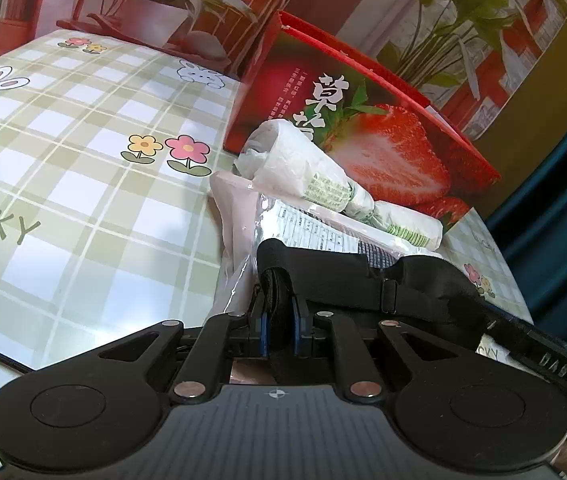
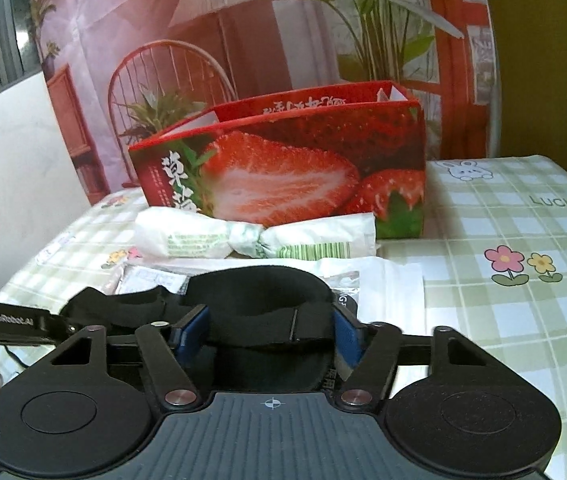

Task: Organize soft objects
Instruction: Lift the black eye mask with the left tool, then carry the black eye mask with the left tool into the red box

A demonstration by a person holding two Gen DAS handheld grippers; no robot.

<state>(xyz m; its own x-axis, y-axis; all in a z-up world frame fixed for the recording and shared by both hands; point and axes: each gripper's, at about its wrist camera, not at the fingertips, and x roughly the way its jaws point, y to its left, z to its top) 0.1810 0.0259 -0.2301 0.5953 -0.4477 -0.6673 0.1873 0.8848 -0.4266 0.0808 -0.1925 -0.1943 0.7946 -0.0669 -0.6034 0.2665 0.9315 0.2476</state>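
The black eye mask (image 1: 347,276) lies sideways on the plastic bags (image 1: 235,216), just in front of the strawberry box (image 2: 283,172). The left gripper (image 1: 282,320) squeezes one end tight. The right gripper (image 2: 269,336) is spread wide around the other end, low and level.

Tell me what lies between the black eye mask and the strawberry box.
In both wrist views, a twisted white plastic bag lies against the strawberry box, with flat clear packets under and before it, nearer the black eye mask.
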